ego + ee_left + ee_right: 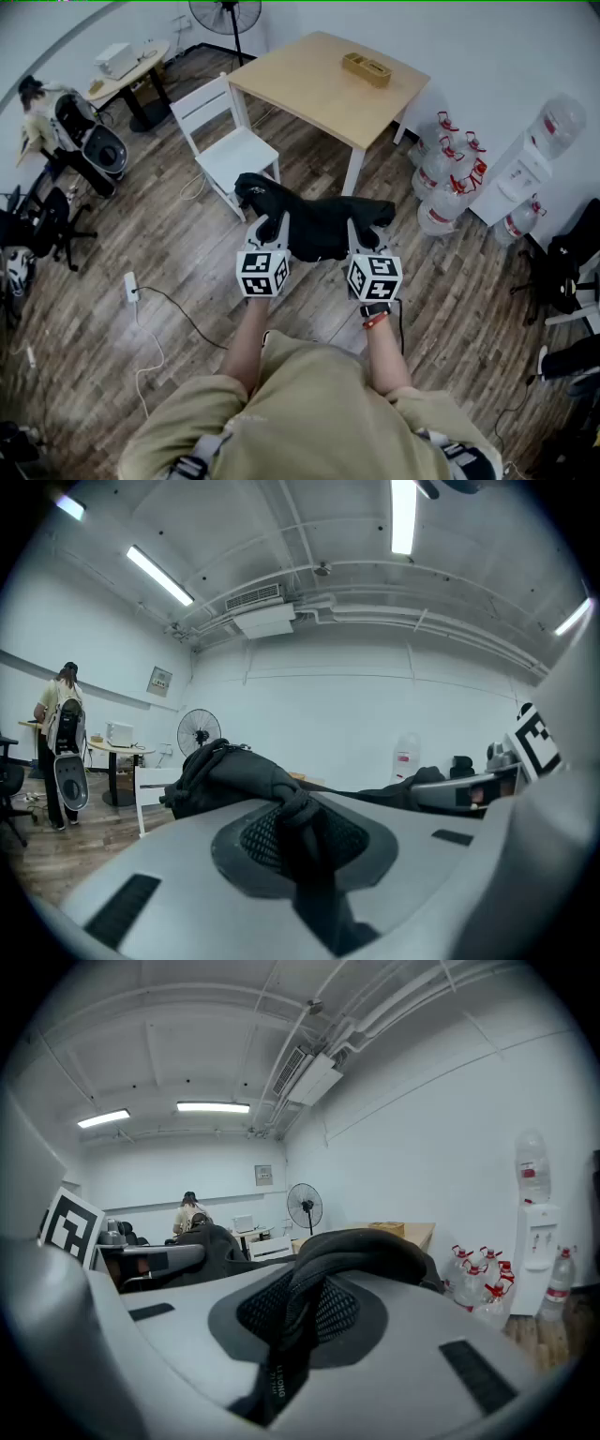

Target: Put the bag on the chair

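Observation:
A black bag (314,225) hangs above the wooden floor, held up between my two grippers. The left gripper (271,228) is shut on a strap at the bag's left end, and in the left gripper view the black strap (302,829) runs down between its closed jaws. The right gripper (360,232) is shut on a strap at the right end, and the right gripper view shows that strap (295,1321) pinched between the jaws. The white chair (231,142) stands just beyond the bag, up and to the left, with its seat bare.
A wooden table (309,89) with a small box (366,68) stands behind the chair. Several water bottles (448,183) and a dispenser (525,164) line the right wall. A power strip (131,286) with cables lies at the left. A person (36,117) stands far left.

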Demonstrator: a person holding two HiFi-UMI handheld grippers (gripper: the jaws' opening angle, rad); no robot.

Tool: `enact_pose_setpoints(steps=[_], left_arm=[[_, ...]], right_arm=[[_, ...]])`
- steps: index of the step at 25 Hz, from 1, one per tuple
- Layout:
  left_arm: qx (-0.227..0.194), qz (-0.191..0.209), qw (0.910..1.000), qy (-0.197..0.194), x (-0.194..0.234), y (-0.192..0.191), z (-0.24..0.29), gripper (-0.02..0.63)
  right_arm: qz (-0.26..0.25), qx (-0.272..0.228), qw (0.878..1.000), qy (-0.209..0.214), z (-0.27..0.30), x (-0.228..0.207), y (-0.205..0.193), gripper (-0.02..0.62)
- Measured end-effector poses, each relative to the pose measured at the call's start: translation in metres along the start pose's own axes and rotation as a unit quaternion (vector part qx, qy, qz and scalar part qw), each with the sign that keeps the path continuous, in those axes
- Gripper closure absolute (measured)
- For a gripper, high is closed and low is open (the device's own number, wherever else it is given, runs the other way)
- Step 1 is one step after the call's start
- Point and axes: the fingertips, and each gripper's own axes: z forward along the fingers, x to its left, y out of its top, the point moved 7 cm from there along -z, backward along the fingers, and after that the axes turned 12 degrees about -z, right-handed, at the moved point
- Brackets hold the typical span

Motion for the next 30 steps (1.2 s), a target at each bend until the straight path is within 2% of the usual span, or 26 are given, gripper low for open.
enact_pose_setpoints(steps=[8,15,22,30], left_arm=[[0.01,-0.005,0.9999,0.006,-0.034,-0.02,0.002,0.54],[0.036,-0.029,0.9986,0.025,-0.027,-0.042,0.013,0.54],[0.036,-0.046,0.9979,0.028,0.013,-0.038,0.071,0.539],[0.01,-0.053,0.9979,0.037,0.085,0.02,0.15,0.539]], right_arm=[[0.034,-0.015,0.999,0.017,-0.023,-0.032,-0.017,0.545],[0.047,0.007,0.998,0.033,-0.005,-0.043,-0.029,0.545],[0.05,0.028,0.998,0.036,0.064,-0.056,-0.031,0.545],[0.037,0.029,0.998,0.051,0.181,-0.057,0.021,0.545]])
